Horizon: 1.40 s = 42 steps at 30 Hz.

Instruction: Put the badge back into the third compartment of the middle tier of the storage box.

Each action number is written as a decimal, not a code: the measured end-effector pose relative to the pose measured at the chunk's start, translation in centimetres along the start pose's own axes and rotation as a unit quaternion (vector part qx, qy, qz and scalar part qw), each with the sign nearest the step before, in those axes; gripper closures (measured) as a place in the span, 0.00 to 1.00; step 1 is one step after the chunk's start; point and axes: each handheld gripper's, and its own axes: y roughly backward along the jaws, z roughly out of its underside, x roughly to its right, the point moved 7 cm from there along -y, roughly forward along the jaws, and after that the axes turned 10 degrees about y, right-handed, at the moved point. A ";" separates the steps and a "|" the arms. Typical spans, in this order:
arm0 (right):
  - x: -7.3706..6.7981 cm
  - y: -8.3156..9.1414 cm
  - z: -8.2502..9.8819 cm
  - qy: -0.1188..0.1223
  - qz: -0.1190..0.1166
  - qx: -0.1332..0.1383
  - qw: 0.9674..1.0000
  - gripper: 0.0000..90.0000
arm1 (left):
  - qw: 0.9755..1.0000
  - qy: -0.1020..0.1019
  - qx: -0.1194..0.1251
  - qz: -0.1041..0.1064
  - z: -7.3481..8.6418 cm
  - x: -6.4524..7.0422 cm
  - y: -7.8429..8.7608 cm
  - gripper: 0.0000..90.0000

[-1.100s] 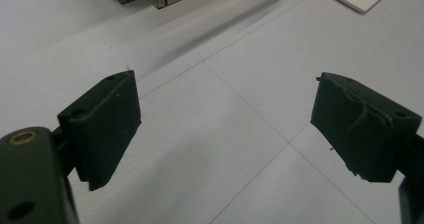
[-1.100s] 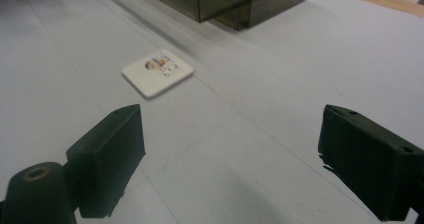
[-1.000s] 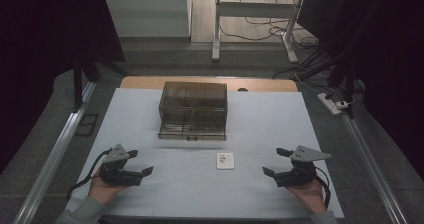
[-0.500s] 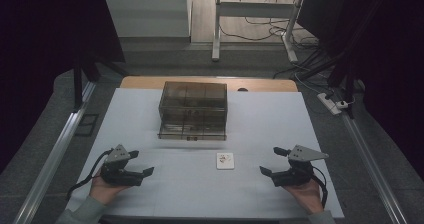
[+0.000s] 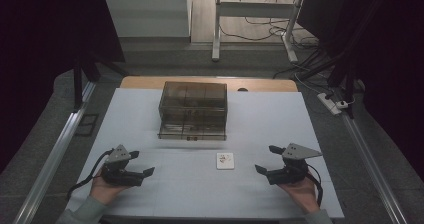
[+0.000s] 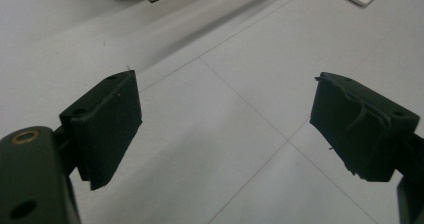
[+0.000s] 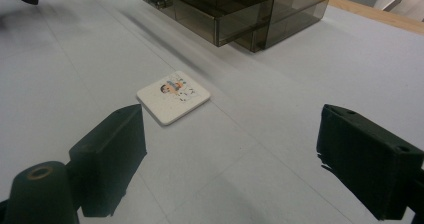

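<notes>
A small white tile (image 5: pixel 225 160) with a printed cartoon lay flat on the white surface (image 5: pixel 310 119), between two hand-held grippers and just in front of a smoked-plastic drawer box (image 5: pixel 193 110). The right gripper (image 5: pixel 265 159) hovered near the tile's right side, its jaws spread wide and holding nothing; in the right gripper view the tile (image 7: pixel 173 97) sat ahead of the left-hand jaw, apart from both. The left gripper (image 5: pixel 142 163), well apart on the other side, also stood wide open and empty, with only bare surface between its jaws.

The thin tile looked likely to be the hard part. Lying flush against the surface, it offered little edge to catch, and jaws closing too high could have skated over it or nudged it away toward the drawer box. Coming in too steeply might have pressed the pads (image 7: pixel 111 143) into the surface instead. A one-sided pinch could have spun the tile rather than lifted it. The bottom drawer (image 7: pixel 200 9) appeared to stand slightly out, and a wide sweep could have knocked it.
</notes>
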 end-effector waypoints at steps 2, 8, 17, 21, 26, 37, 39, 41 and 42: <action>0.0 -0.2 -0.1 0.002 0.001 -0.004 1.000 0.13 | 1.000 0.000 0.000 0.000 0.0 0.0 0.0 0.14; -0.3 -1.0 -0.6 0.006 -0.009 -0.005 1.000 0.13 | 1.000 -0.001 -0.001 -0.002 0.0 0.0 0.0 0.14; -0.9 -1.7 -1.3 0.013 -0.016 -0.004 1.000 0.14 | 1.000 -0.004 -0.003 -0.003 0.1 0.0 -0.1 0.14; -1.2 -2.2 -1.5 0.020 -0.023 -0.006 1.000 0.13 | 1.000 -0.003 -0.004 -0.003 0.1 0.0 -0.1 0.15; -1.7 -2.8 -1.9 0.031 -0.034 -0.009 0.999 0.13 | 1.000 -0.004 -0.005 -0.005 0.1 0.0 -0.2 0.15; -2.3 -4.3 -2.2 0.035 -0.051 -0.017 0.998 0.13 | 1.000 -0.004 -0.006 -0.005 0.2 0.0 -0.2 0.15; -2.4 -4.7 -2.2 0.039 -0.053 -0.023 0.998 0.13 | 1.000 -0.005 -0.007 -0.004 0.2 0.0 -0.2 0.15; -2.5 -4.9 -2.2 0.038 -0.055 -0.022 0.998 0.13 | 1.000 -0.005 -0.009 -0.004 0.2 0.0 -0.3 0.15; -2.6 -5.2 -2.3 0.039 -0.055 -0.023 0.997 0.13 | 1.000 -0.005 -0.009 -0.004 0.2 0.0 -0.3 0.15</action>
